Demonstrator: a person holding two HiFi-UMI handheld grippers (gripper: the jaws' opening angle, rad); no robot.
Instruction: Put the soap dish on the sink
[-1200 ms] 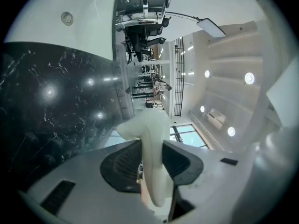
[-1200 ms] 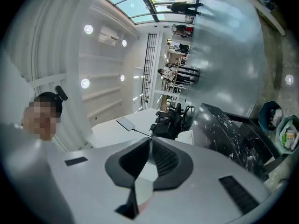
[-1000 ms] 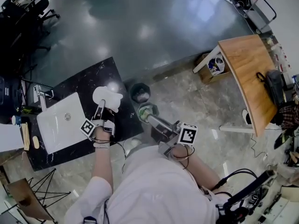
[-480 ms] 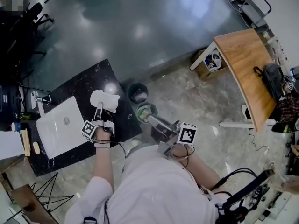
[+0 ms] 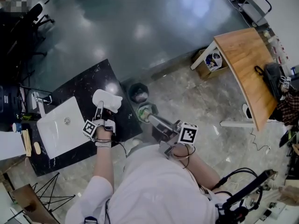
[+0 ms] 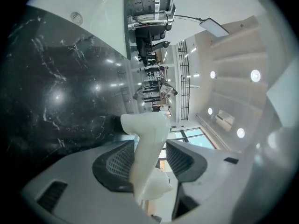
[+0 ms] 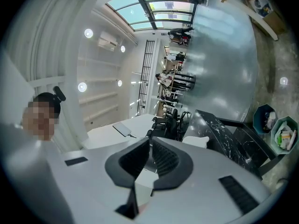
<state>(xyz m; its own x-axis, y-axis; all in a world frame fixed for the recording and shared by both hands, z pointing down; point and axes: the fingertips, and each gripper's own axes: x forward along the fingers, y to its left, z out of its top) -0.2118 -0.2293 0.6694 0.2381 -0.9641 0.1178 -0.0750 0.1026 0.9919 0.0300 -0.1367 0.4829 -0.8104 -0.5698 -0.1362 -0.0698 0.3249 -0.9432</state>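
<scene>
The white soap dish (image 5: 106, 100) lies on the black marble counter (image 5: 84, 85), right of the white sink basin (image 5: 60, 127). My left gripper (image 5: 100, 108) reaches over the counter with the dish's edge between its jaws. In the left gripper view the soap dish (image 6: 147, 143) leans on the left pad (image 6: 117, 164), with a gap to the right pad. These jaws have just been opening and the left gripper (image 6: 149, 147) is open. My right gripper (image 5: 148, 117) hovers over the floor beside the counter. In the right gripper view the right gripper (image 7: 150, 146) is shut and empty.
A tap (image 5: 41, 98) stands at the sink's far rim. Two small bins (image 5: 138, 92) sit on the floor by the counter's right edge. A wooden table (image 5: 247, 73) stands far right. Small items lie on the counter's left end (image 5: 28, 141).
The left gripper and the soap dish have sunk a little toward the counter. The right gripper has stayed in place.
</scene>
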